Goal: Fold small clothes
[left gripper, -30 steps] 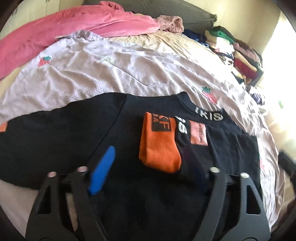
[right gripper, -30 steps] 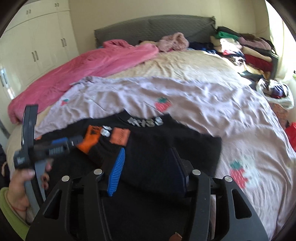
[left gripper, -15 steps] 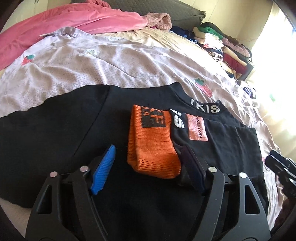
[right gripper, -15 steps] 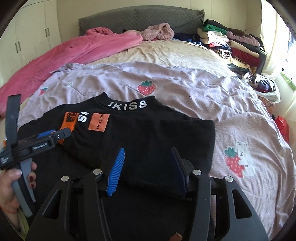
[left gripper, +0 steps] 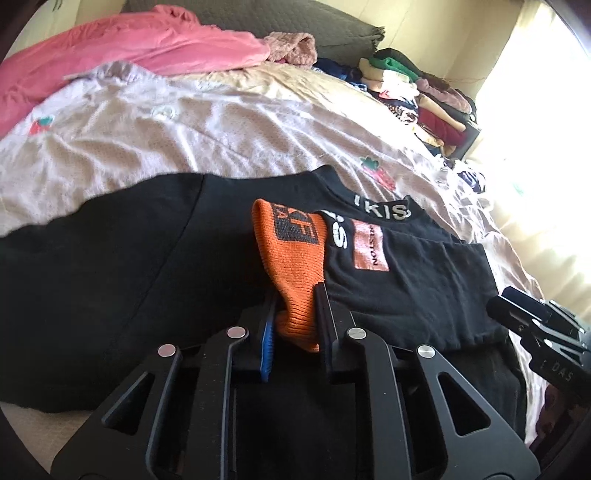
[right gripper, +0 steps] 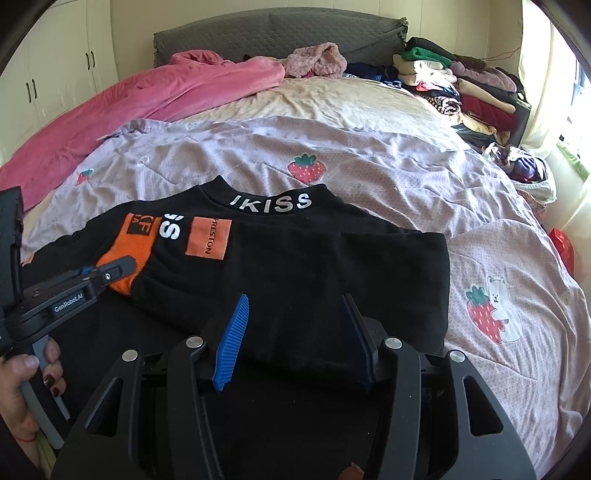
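Observation:
A black sweater (left gripper: 110, 266) with "IKISS" on its collar lies flat on the bed; it also shows in the right wrist view (right gripper: 314, 258). Its right sleeve is folded across the chest and ends in an orange cuff (left gripper: 291, 254), also seen in the right wrist view (right gripper: 129, 251). My left gripper (left gripper: 295, 306) is shut on the near end of that cuff. It shows from the side in the right wrist view (right gripper: 99, 277). My right gripper (right gripper: 295, 325) is open, its fingers over the sweater's folded right part, holding nothing.
A lilac strawberry-print sheet (right gripper: 369, 166) covers the bed. A pink blanket (right gripper: 147, 99) lies at the far left by the grey headboard (right gripper: 277, 33). Stacked folded clothes (right gripper: 461, 88) sit at the far right. White cupboards (right gripper: 48, 74) stand on the left.
My left gripper moved forward and shut on the orange cuff. My right gripper stayed open and shifted slightly over the sweater.

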A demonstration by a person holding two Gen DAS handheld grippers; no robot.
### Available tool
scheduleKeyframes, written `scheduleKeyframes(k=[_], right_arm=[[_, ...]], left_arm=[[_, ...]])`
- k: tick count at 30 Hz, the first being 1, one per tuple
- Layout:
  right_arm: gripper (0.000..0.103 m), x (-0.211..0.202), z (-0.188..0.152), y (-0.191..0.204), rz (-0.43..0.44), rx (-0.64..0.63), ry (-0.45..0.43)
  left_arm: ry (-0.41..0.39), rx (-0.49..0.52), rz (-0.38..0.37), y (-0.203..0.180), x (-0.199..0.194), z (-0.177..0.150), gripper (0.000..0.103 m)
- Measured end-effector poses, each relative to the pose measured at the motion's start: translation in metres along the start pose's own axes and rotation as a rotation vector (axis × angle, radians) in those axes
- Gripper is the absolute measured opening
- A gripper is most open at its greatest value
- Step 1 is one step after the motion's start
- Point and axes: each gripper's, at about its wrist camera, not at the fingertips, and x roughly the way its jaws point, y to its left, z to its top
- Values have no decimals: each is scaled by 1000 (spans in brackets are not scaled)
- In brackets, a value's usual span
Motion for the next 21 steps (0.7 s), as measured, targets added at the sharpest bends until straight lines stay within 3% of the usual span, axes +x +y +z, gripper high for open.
scheduleKeyframes(k=[9, 13, 21], right_arm=[[50, -13, 1, -14, 4, 45, -23], [50, -19, 1, -30, -25, 75, -31], [50, -7, 0, -56, -97, 105, 19]], left_arm=[[-13, -16, -23, 7, -16, 7, 12], [-21, -24, -55, 13, -24, 9, 11], [-11, -40, -52, 25, -29, 13, 11]])
